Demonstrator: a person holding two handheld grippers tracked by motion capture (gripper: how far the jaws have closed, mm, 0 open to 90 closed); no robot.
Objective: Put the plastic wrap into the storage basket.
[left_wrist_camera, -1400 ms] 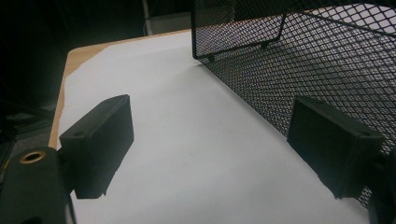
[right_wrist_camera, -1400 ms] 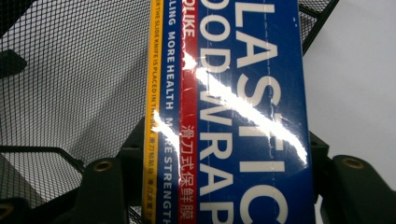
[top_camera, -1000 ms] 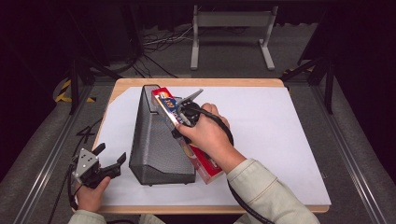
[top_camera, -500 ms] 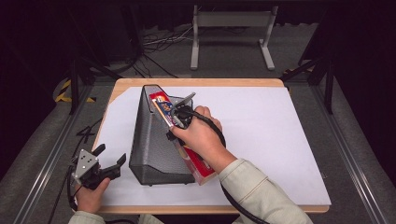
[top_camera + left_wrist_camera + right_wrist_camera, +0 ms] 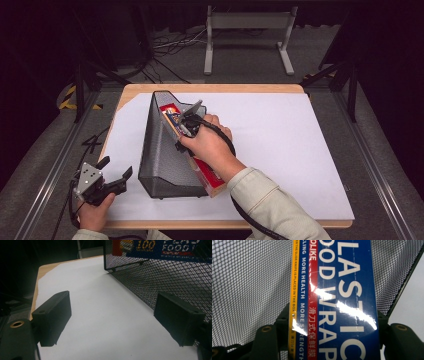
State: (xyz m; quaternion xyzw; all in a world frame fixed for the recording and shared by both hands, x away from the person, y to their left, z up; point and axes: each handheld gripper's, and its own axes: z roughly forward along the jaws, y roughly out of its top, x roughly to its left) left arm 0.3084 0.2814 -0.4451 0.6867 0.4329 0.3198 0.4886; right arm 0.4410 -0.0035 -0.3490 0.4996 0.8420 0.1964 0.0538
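I have the right claw point(image 5: 186, 125) clamped across the plastic wrap box point(image 5: 337, 302), one jaw on each long side, and I am feeding the box end-first into the mesh holder point(image 5: 162, 150). The box's far end sits ahead of the jaws, already inside the mesh; its near end sticks out behind my hand over the table point(image 5: 300, 150). I judge the insertion about half done. Next I need to push further along the box's length, keeping it parallel to the slanted mesh wall, then let go. My left claw point(image 5: 112, 322) hangs open and empty just beside the holder's outer wall, which stands by its right jaw, ready to brace it if it slides.
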